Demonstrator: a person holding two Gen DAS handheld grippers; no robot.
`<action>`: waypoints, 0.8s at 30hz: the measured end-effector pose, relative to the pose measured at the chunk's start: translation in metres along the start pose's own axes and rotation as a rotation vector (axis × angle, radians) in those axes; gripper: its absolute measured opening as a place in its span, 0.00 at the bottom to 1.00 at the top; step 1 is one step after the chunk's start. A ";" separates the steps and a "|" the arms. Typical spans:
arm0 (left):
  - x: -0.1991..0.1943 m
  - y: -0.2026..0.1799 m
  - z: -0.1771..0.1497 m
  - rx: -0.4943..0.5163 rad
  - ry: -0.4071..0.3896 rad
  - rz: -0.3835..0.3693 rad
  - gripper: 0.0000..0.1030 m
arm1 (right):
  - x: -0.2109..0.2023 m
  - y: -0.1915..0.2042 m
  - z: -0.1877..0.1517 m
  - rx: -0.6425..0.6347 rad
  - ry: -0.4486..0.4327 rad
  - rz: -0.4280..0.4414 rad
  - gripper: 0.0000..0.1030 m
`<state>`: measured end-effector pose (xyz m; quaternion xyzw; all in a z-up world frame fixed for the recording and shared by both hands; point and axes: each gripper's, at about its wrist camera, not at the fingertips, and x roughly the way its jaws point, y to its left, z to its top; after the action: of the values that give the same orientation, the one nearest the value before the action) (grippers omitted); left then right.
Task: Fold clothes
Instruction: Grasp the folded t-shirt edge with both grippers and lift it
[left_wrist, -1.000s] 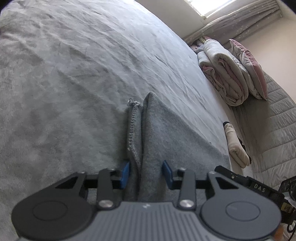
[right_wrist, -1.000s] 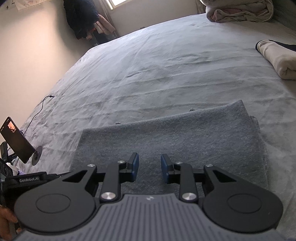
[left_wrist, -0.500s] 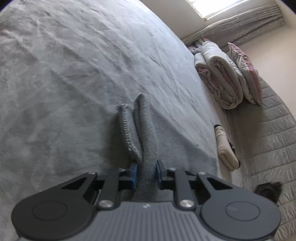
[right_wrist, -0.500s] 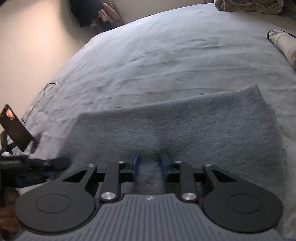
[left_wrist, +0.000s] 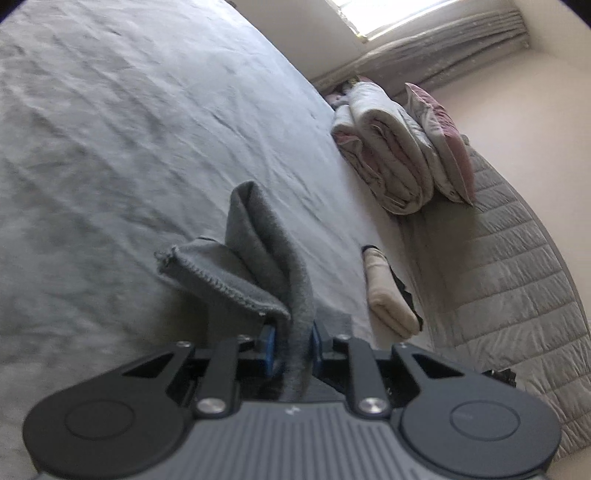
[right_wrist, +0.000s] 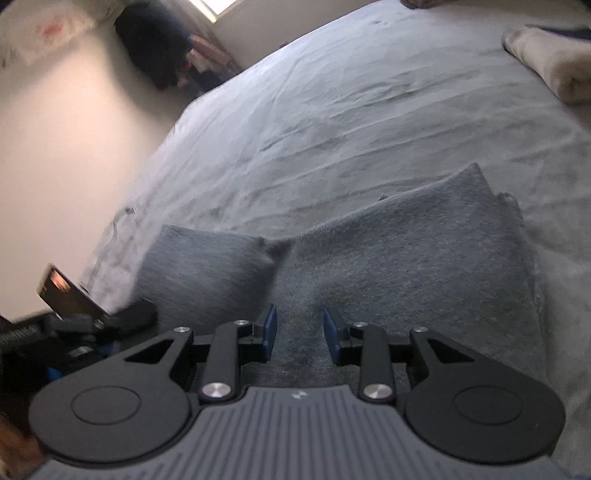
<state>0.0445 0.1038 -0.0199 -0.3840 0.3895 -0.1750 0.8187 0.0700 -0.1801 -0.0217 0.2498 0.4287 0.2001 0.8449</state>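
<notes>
left gripper: jaws clenched on a bunched edge of the grey garment, lifted off the bed, likely to carry it over for a fold.
right gripper: jaws just been opening, cloth lying between them, pads not pressing.
garment: near edge of bed, left end raised.
hidden: grip point behind folds; garment type unclear; right view blurred.

Fuzzy, seemingly fleece grey garment on matt, wrinkled bedsheet.

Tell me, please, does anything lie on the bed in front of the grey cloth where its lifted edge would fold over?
Nothing visible does. The left gripper pinches the grey cloth, and the bed ahead looks bare; the folded duvet and beige roll lie off to the side.
</notes>
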 end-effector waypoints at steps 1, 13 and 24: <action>0.004 -0.004 -0.001 0.003 0.006 -0.007 0.18 | -0.004 -0.004 0.002 0.031 -0.004 0.017 0.34; 0.062 -0.015 -0.029 -0.044 0.158 -0.102 0.21 | -0.021 -0.090 -0.011 0.636 0.014 0.286 0.39; 0.030 -0.019 -0.022 0.011 0.096 -0.083 0.24 | -0.031 -0.085 -0.016 0.641 0.017 0.282 0.50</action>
<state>0.0468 0.0632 -0.0290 -0.3864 0.4112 -0.2290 0.7932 0.0499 -0.2608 -0.0605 0.5574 0.4382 0.1722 0.6838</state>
